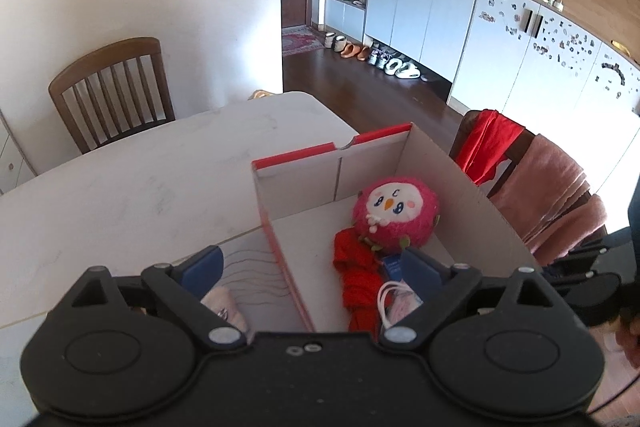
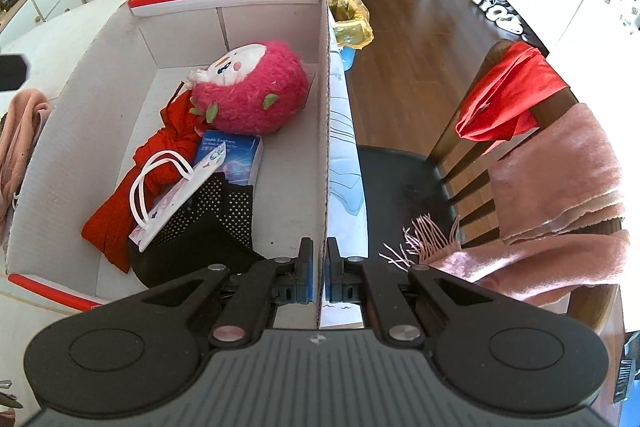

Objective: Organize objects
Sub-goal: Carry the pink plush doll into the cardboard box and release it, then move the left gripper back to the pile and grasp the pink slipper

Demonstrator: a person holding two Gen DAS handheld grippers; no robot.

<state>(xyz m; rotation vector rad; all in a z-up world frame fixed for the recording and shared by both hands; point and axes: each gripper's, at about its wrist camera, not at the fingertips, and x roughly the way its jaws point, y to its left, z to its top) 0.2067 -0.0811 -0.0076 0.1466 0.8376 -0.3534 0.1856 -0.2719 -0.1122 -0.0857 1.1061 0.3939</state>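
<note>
The open white cardboard box with red-edged rims (image 2: 276,163) sits on the pale marble-look table (image 1: 140,179), near the edge by a dark wooden chair (image 2: 404,183). Inside, a fuzzy pink plush toy with a white face (image 2: 248,91) lies toward the far end, half on a crumpled red cloth (image 2: 116,211); a blue printed carton (image 2: 240,155) is tucked under a small white-handled paper bag (image 2: 168,203), and a black dotted fabric piece (image 2: 216,227) is partly hidden behind the gripper body. The right gripper (image 2: 319,259) is pinched tight on the box's near side wall, one finger inside and one outside. The left gripper (image 1: 316,267) is spread wide with nothing between its blue pads (image 1: 202,267), straddling the box's other long wall. A pink knitted item (image 1: 224,307) on the table beside the box is mostly covered by that gripper; I cannot tell what it is. A pink fringed scarf (image 2: 560,203) and red garment (image 2: 508,99) drape the chair back.
</note>
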